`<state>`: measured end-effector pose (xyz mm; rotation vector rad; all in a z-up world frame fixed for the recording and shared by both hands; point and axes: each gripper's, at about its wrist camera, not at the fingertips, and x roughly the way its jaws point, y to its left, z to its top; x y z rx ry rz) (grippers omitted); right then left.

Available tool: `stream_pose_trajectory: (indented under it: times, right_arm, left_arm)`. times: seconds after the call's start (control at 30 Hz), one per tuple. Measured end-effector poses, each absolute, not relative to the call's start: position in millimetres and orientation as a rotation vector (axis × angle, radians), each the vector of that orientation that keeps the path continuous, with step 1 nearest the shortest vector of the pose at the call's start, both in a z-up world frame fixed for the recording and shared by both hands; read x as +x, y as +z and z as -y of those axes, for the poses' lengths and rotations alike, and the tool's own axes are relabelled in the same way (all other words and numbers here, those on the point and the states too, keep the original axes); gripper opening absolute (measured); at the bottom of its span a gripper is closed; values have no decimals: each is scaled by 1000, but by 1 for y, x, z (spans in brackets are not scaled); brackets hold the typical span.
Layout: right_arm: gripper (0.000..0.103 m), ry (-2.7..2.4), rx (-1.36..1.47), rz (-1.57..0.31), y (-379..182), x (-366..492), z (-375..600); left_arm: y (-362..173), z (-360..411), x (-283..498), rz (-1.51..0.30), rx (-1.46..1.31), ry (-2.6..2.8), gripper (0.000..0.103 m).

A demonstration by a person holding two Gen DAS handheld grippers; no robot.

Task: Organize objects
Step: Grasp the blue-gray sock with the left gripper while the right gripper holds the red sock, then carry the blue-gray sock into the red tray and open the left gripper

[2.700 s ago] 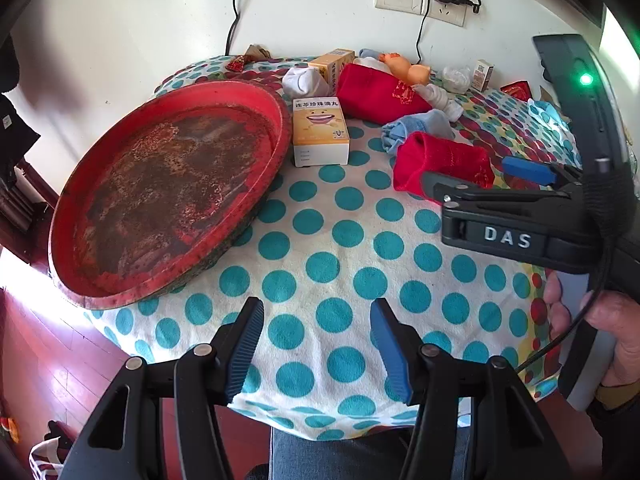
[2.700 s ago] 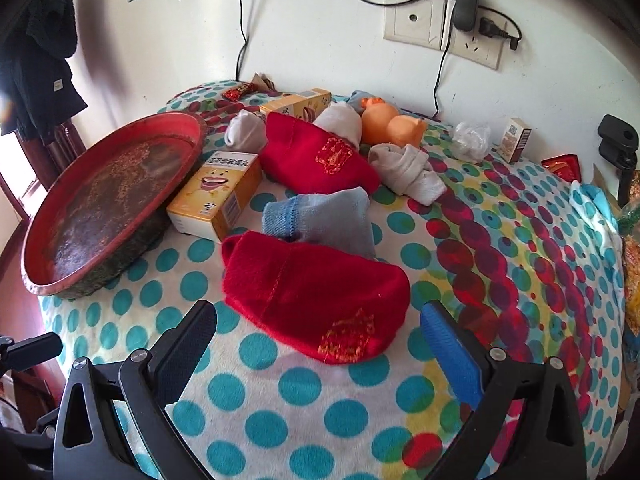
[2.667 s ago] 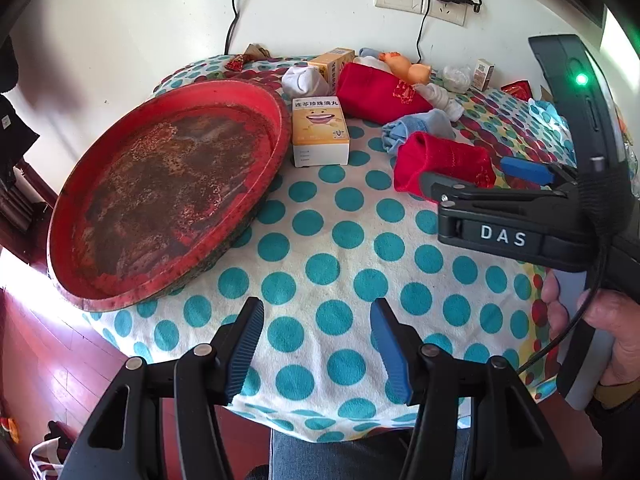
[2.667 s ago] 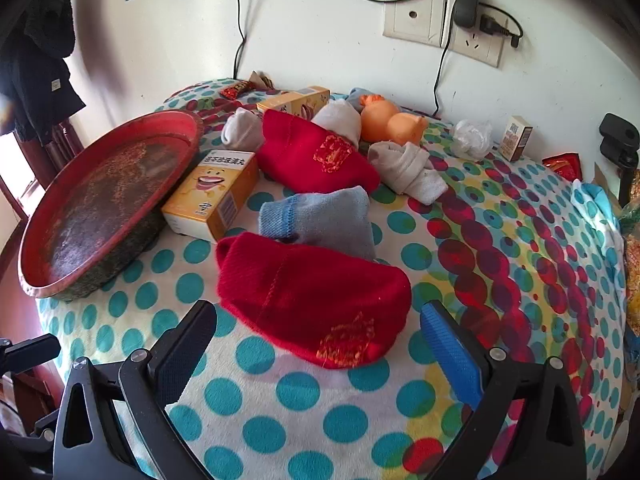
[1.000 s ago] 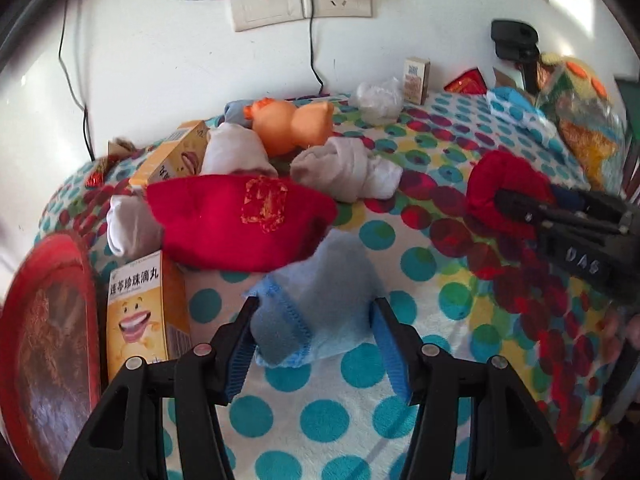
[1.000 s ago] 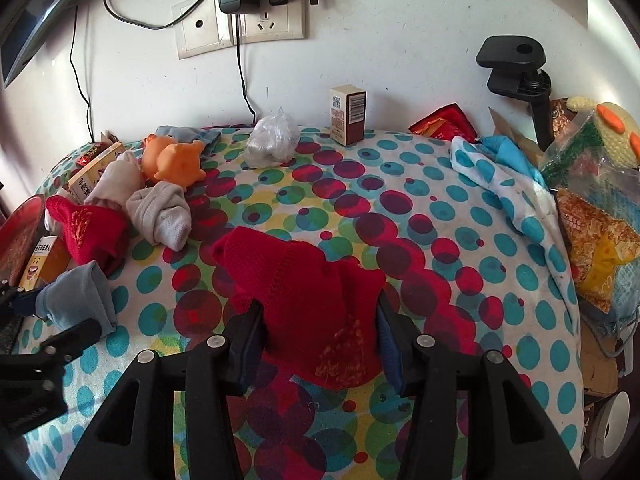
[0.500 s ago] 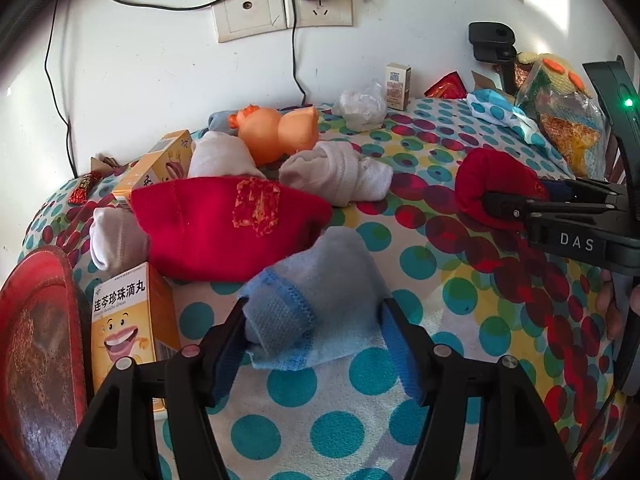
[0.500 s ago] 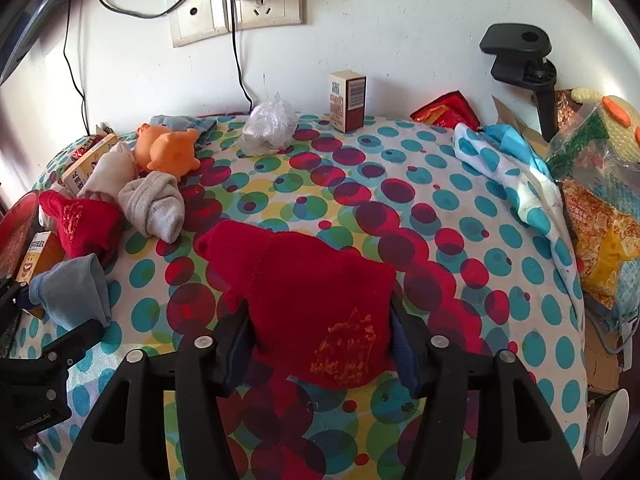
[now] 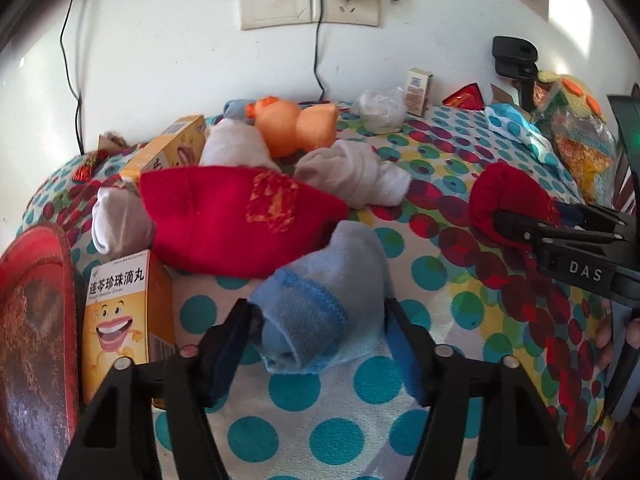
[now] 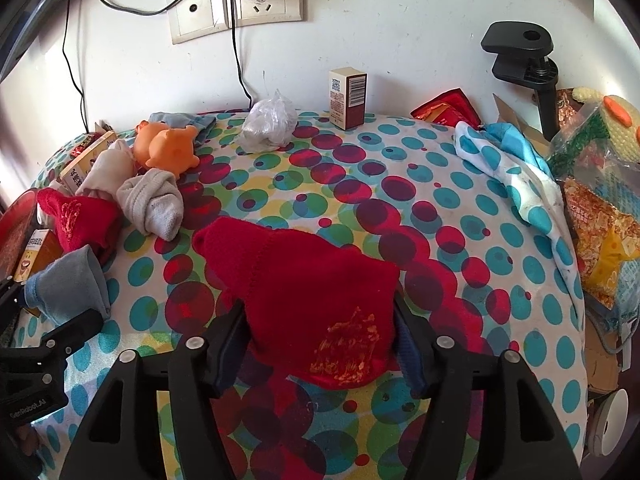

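A light blue sock (image 9: 320, 280) is bunched up between the pads of my left gripper (image 9: 317, 308). Its jaws are closing and both pads press the sock's sides. In the right wrist view this sock (image 10: 68, 284) shows at the far left. A red sock (image 10: 312, 280) with a gold print lies flat on the dotted tablecloth between the fingers of my right gripper (image 10: 318, 306). Those jaws are opening and the sock has spread out to fill the gap. The left wrist view shows the same red sock (image 9: 508, 196) at the right gripper's tips. A second red sock (image 9: 224, 216) lies behind the blue one.
A red round tray (image 9: 36, 320) sits at the left edge, with a yellow box (image 9: 120, 312) beside it. An orange toy (image 9: 292, 124), rolled grey socks (image 9: 352, 176), a plastic bag (image 10: 268, 124) and a small carton (image 10: 348, 96) lie near the wall. Snack bags (image 10: 600, 240) crowd the right side.
Both views swung right, away from the tray. The left jaws widened, then narrowed onto the blue sock. The right jaws spread apart and the red sock flattened out.
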<state>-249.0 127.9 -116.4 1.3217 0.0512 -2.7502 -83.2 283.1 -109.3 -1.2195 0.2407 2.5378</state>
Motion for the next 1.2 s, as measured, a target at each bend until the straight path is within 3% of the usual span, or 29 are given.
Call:
stream_pose_trajectory:
  times: [0.07,0.2,0.27,0.43,0.73,1.2]
  right_arm:
    - [66,-2768,1333,-46,-117,-248,-127]
    - [65,-2803,1338,-76,-116,-247,-123]
    - [52,-2810,1313,-119,-114,-245,-116]
    - [37,-2831,1264,-202,-109,-239,-99]
    - [36,-2824,1293,14,-110,-246,-114]
    - [37,-2865,1332,-31,-112,-248,-100]
  left_arm:
    - [-108,-289,-80,-280,-1194,2528,49]
    - [-108,-291,-78,-274,-1200,2526,45]
    - [-107,-290,-79,-253,-1222,2519,44]
    - [-95,-290,-68,-287,-1206,2538,44]
    - [-54,-260,-46,-244,-1178,2594,44]
    - [-39,-116,-26,-203,-1345,2873,44]
